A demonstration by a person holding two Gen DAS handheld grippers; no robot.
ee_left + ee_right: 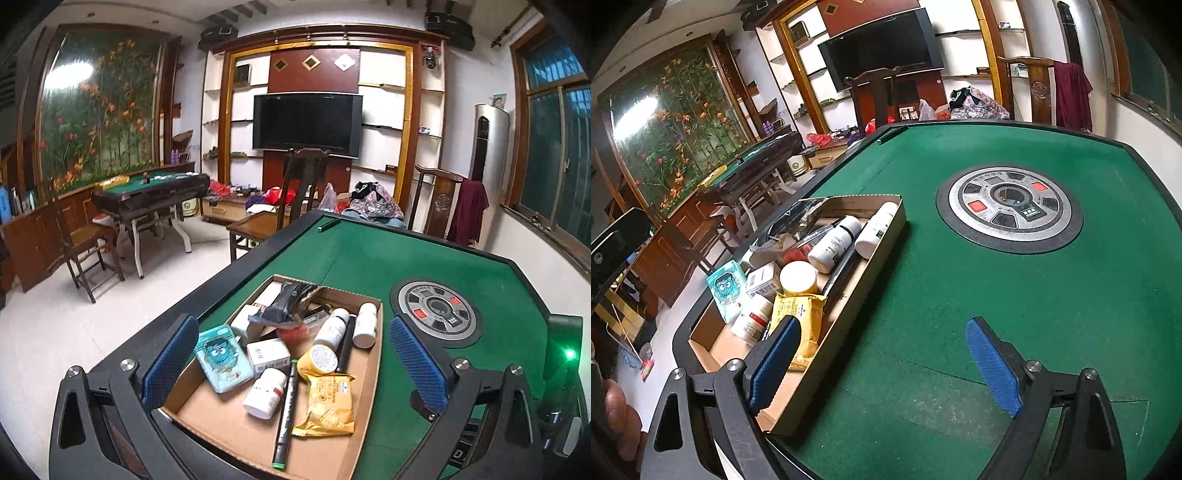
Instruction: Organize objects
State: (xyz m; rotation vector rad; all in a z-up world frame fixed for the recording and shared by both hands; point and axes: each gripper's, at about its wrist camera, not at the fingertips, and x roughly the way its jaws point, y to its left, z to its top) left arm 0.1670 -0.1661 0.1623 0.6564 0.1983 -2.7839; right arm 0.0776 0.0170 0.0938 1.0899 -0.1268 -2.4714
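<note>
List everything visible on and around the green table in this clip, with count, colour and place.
cardboard tray: 1, brown, left part of the table
white bottles: 3, white, in the tray; two at the far right corner, one near the middle
yellow jar: 1, yellow with white lid, tray centre
yellow packet: 1, yellow, in the tray, nearer than the jar
cartoon case: 1, teal, tray's left side
small box: 1, white, beside the case
marker: 1, black with green end, lying lengthwise in the tray
control dial: 1, grey and black, table centre
table: 1, green felt
left gripper: 1, blue pads, open over the tray
right gripper: 1, blue pads, open at the tray's edge
</note>
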